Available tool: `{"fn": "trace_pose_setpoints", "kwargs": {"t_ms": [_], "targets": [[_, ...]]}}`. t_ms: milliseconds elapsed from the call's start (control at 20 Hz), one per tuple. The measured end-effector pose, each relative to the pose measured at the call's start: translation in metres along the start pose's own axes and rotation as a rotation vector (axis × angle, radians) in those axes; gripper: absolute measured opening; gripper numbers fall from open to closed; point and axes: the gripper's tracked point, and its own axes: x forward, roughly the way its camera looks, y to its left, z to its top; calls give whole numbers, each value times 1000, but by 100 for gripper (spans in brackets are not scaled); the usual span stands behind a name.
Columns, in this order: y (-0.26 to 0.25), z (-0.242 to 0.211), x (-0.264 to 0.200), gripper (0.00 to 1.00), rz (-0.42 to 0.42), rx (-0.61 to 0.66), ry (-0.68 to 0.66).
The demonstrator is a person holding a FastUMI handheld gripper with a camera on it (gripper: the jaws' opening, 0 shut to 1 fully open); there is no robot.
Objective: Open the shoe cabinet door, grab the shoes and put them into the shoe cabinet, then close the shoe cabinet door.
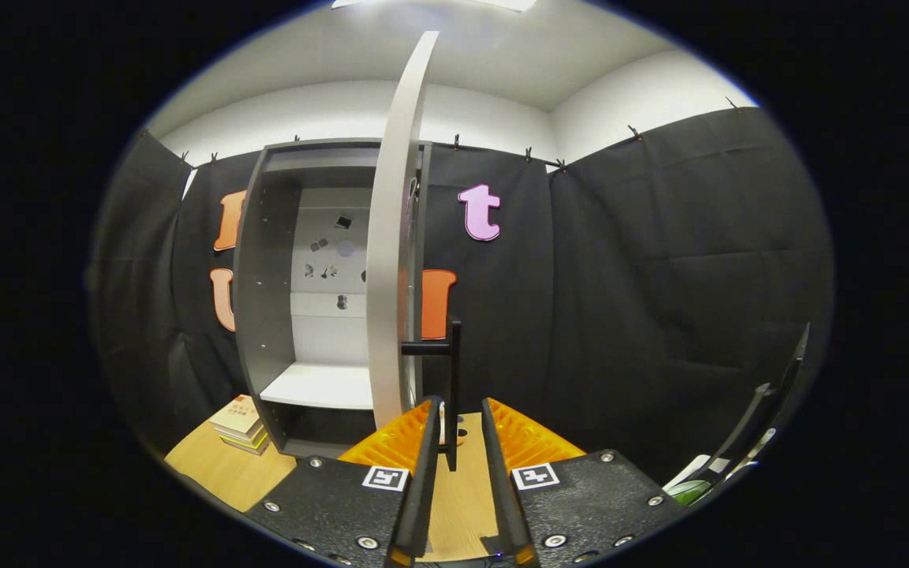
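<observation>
Item: my tongs [460, 430], one pair, spread a little. The door handle [452, 379] stands in the gap between the two fingers, with bare space on either side of it. Neither finger presses on it, as far as I can see.

Item: door handle, a dark bar, long axis upright, joined to the door by a short stub that runs toward the door edge. Its lower end dips between my fingertips; its upper end rises above them.

Item: shoe cabinet door [393, 237], pale, seen edge-on, swung out from the shoe cabinet [265, 276] toward me. It stands just on the cabinet side of the handle, upright.

Item: shoe cabinet, grey, open. Its mouth lies beyond the door and away from the handle side. One white shelf [320, 385] shows inside, low down, bare. No shoes lie on that shelf; I cannot tell where the shoes are.

Item: desk [226, 465], pale wood, carries the cabinet and runs under my tongs. A small stack of books [240, 422] lies on it beside the cabinet's foot, on the side far from the handle.

Item: room. Black cloth walls stand behind and beside the cabinet, white wall and ceiling above.

Judgement: the door is open enough; releasing the handle and finding the shoes looks next.
</observation>
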Motion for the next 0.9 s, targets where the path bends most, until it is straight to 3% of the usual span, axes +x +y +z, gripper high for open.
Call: {"fn": "trace_pose_setpoints", "kwargs": {"t_ms": [300,600,900], "targets": [[-25,1,-1,34,-57,-1,2],[-21,4,-10,35,-47,0,10],[31,40,-53,37,40,4,-60]]}}
